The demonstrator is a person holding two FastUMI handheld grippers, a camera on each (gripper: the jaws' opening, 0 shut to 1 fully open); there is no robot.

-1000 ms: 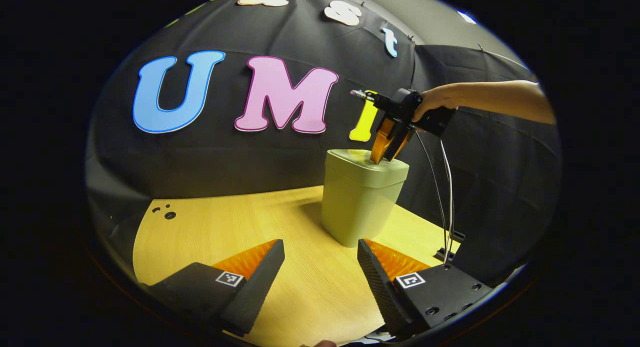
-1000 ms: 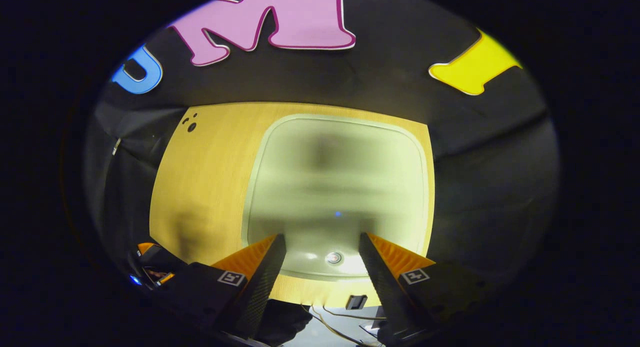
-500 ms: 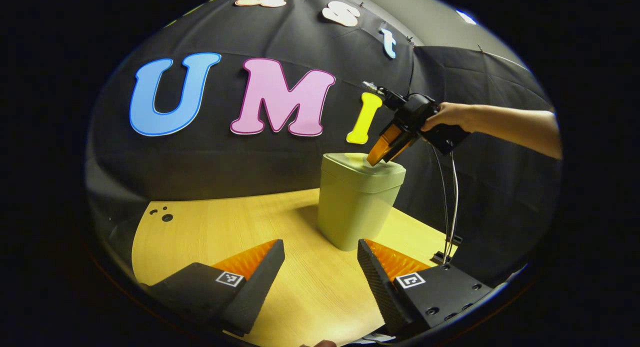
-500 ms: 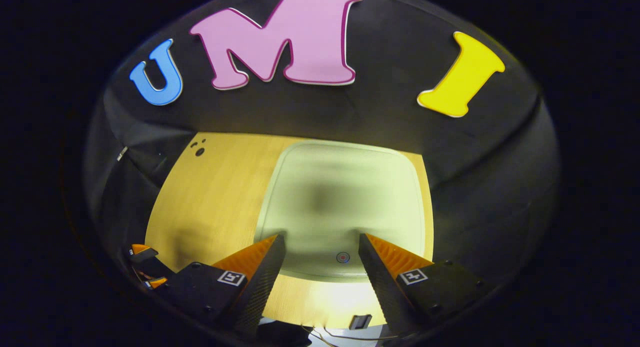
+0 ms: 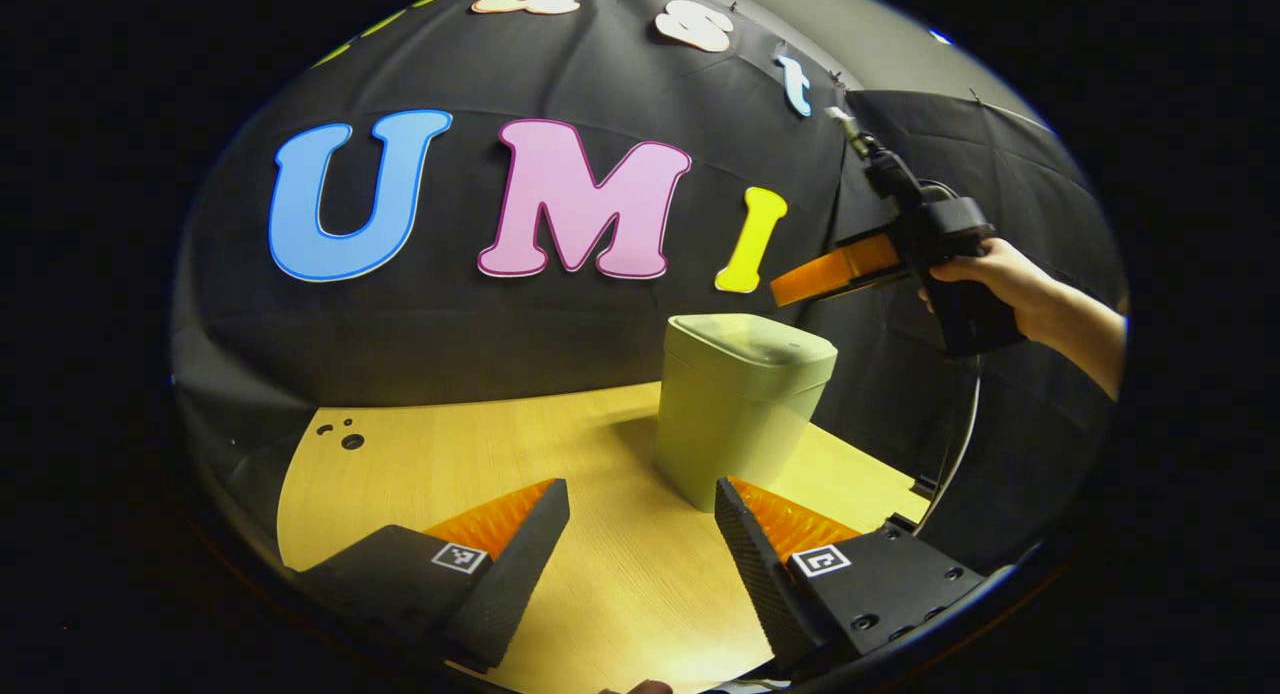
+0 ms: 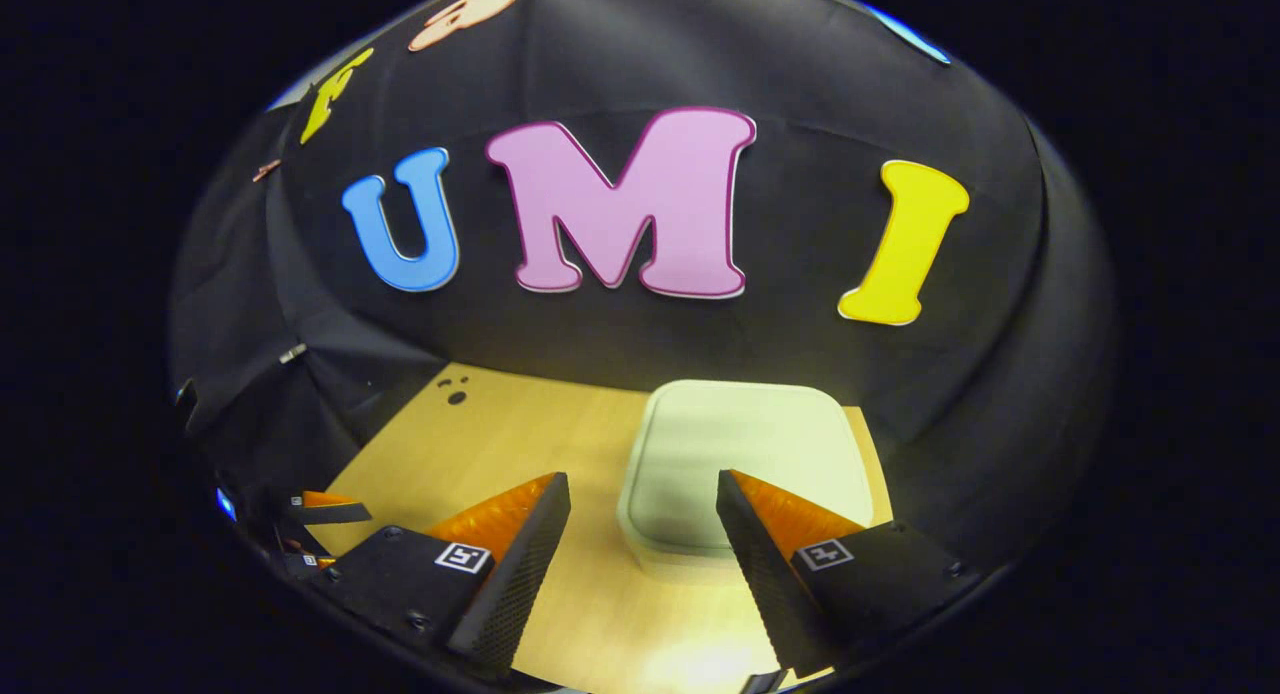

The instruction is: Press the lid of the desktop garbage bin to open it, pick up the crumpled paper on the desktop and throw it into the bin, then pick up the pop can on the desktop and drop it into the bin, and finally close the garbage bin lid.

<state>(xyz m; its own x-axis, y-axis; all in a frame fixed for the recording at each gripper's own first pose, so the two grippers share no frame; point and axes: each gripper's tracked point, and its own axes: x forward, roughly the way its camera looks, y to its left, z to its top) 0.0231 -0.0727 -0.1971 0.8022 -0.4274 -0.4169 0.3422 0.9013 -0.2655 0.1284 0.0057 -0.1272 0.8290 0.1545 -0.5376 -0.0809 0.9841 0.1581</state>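
Green bin [image 5: 735,414] lid [image 6: 745,464] closed; right gripper [image 5: 790,292] above, apart.

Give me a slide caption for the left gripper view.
Lidded bin on wooden table; right tool held above it.

text: none readable | square coded tags on claw fingers [image 5: 459,557]

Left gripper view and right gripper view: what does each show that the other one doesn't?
The left gripper view gives the bin from the side, with the right tongs held above it by a hand. The right gripper view looks down on the bin's closed lid and catches the left tongs at its lower left. Both share the bin and the wooden table with its small holes.
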